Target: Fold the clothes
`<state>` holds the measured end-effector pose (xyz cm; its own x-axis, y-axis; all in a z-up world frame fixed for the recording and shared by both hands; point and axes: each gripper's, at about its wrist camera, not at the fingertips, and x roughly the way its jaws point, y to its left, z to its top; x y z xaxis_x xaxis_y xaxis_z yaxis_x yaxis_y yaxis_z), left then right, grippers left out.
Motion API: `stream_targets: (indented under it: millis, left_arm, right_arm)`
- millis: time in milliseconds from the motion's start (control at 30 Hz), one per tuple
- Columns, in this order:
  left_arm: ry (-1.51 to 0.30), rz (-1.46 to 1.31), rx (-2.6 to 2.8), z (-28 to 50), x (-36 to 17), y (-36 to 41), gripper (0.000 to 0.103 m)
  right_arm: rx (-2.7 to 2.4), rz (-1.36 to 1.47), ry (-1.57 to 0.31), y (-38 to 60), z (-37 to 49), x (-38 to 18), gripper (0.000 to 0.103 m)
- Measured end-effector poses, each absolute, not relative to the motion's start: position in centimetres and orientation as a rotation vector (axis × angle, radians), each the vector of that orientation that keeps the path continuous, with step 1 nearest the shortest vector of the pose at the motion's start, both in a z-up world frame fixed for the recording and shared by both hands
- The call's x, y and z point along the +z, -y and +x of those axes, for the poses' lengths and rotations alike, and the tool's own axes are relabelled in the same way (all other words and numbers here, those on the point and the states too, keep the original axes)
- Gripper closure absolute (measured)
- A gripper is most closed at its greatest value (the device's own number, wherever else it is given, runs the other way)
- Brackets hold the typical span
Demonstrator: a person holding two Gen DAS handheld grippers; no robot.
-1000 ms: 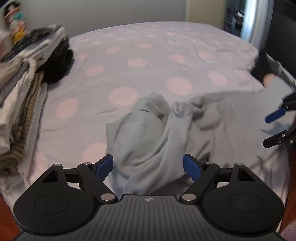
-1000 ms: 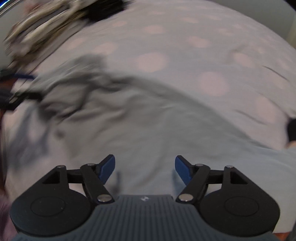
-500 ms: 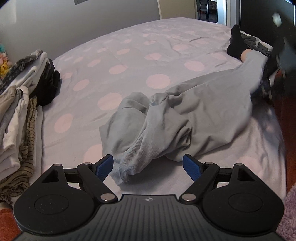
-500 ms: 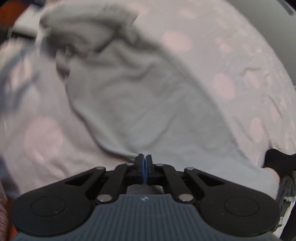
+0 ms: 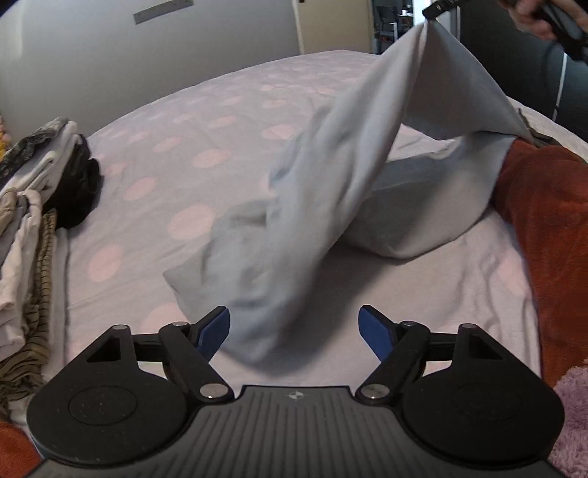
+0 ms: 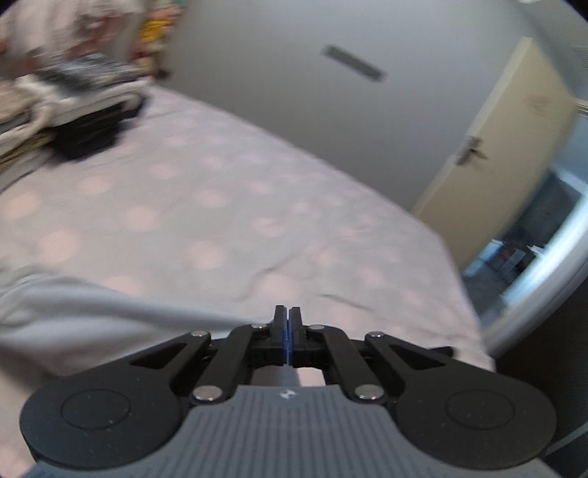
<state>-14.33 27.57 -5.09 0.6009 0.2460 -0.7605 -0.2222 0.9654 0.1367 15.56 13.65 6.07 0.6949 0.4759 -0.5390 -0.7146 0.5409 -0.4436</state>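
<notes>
A light grey garment (image 5: 330, 191) hangs in a long drape over the bed, lifted by one end at the upper right of the left wrist view, where my right gripper (image 5: 435, 9) pinches it. Its lower end lies crumpled on the sheet just in front of my left gripper (image 5: 294, 327), which is open and empty, its blue pads either side of the cloth tip. In the right wrist view my right gripper (image 6: 287, 323) is shut on the garment (image 6: 73, 309), which trails off to the left.
The bed has a lilac sheet with pink dots (image 5: 176, 184). A stack of folded clothes (image 5: 33, 206) sits at the left edge, also in the right wrist view (image 6: 66, 106). An orange-red blanket (image 5: 544, 228) lies at the right. A door (image 6: 496, 154) stands open beyond the bed.
My right gripper closed on the garment's edge and lifted it high up to the right. The garment went from lying flat to hanging in a drape. My left gripper stayed open.
</notes>
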Motion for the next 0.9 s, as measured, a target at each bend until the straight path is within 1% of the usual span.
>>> stream_targets:
  millis: [167,267,400,500,533,567,633,667,733,833,900]
  left_arm:
    - [-0.9,0.032,0.243,-12.7,-6.7,-26.6,0.016]
    - [-0.898,0.074,0.204,-11.3,-7.9,-25.5,0.016]
    - [-0.91,0.156,0.16,-9.2,-10.0,-23.1,0.015]
    - [-0.96,0.255,0.206,-7.3,-12.0,-21.4,0.016]
    - [-0.974,0.272,0.243,-6.8,-12.5,-21.3,0.024]
    - [-0.987,0.288,0.279,-6.3,-13.1,-21.1,0.031]
    - [-0.978,0.241,0.327,-5.9,-13.0,-21.7,0.052]
    - [-0.961,0.201,0.339,-6.1,-12.3,-22.3,0.058]
    - [-0.927,0.121,0.362,-6.5,-11.1,-23.4,0.073]
    - [-0.852,0.047,0.428,-7.9,-8.5,-25.1,0.084]
    - [-0.805,-0.002,0.478,-9.3,-6.3,-26.4,0.086]
  right_arm:
    - [0.557,-0.689,-0.387,-10.7,19.6,5.6,0.103]
    - [0.522,-0.669,-0.444,-8.9,20.6,4.8,0.103]
    - [0.508,-0.663,-0.481,-6.8,20.9,3.8,0.103]
    - [0.519,-0.656,-0.496,-6.0,21.0,3.2,0.103]
    - [0.522,-0.662,-0.496,-5.9,21.0,3.1,0.103]
    - [0.526,-0.669,-0.495,-5.8,21.1,2.9,0.103]
    - [0.527,-0.678,-0.499,-5.9,21.0,2.8,0.103]
    - [0.528,-0.679,-0.501,-5.9,20.9,2.8,0.103]
    - [0.53,-0.675,-0.501,-6.0,20.8,3.2,0.103]
    - [0.535,-0.665,-0.476,-6.1,20.0,4.4,0.103]
    - [0.544,-0.664,-0.449,-6.1,19.1,5.4,0.103]
